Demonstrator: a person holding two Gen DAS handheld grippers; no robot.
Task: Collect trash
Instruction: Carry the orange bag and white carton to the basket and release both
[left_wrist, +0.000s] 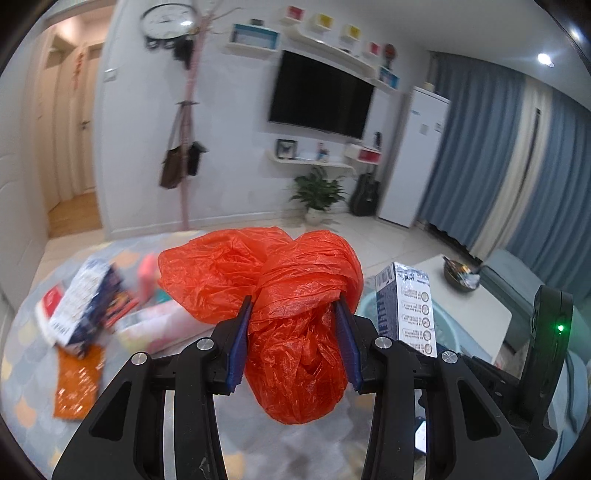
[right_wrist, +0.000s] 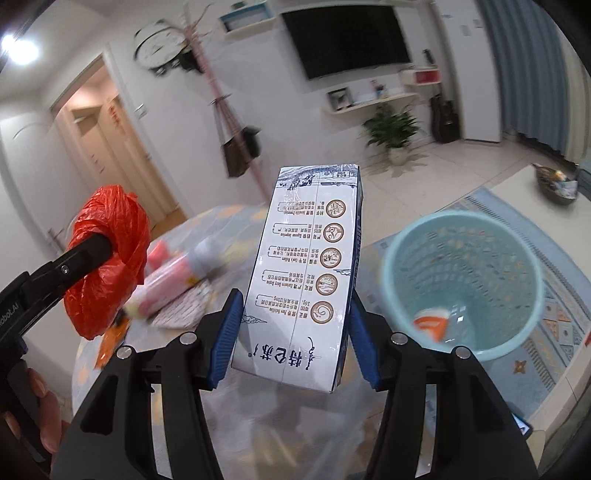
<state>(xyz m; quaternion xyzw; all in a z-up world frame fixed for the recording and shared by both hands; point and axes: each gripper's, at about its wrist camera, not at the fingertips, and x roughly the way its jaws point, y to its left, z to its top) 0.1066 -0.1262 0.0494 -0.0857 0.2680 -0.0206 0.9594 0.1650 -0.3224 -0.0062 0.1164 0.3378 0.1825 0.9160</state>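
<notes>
In the left wrist view, a crumpled orange plastic bag (left_wrist: 295, 325) is clamped between the blue pads of the left claw (left_wrist: 295, 332) at the centre of the frame. The bag bulges above the fingertips toward the middle of the picture and hangs below them toward the lower centre, so it is gripped about its twisted waist. To the right of this bag, the upper part of a white and blue carton (left_wrist: 404, 306) is seen standing upright, and behind it the pale blue rim of a basket (left_wrist: 373, 312) is partly visible.

In the right wrist view, the same carton (right_wrist: 306, 280) is pinched between the two blue pads of the right claw (right_wrist: 295, 325) at the centre of the frame. Its lower half sits between the fingers, and its top is tilted slightly to the right, rising well above the fingertips. The pale blue basket (right_wrist: 465, 284) is seen at the right of the frame, just beside the carton, with a small orange and white scrap (right_wrist: 430, 325) lying inside it. The orange bag (right_wrist: 107, 262) and the left claw appear at the left edge. Blurred packets (left_wrist: 85, 306) are scattered on the patterned surface at the left in the left wrist view.
</notes>
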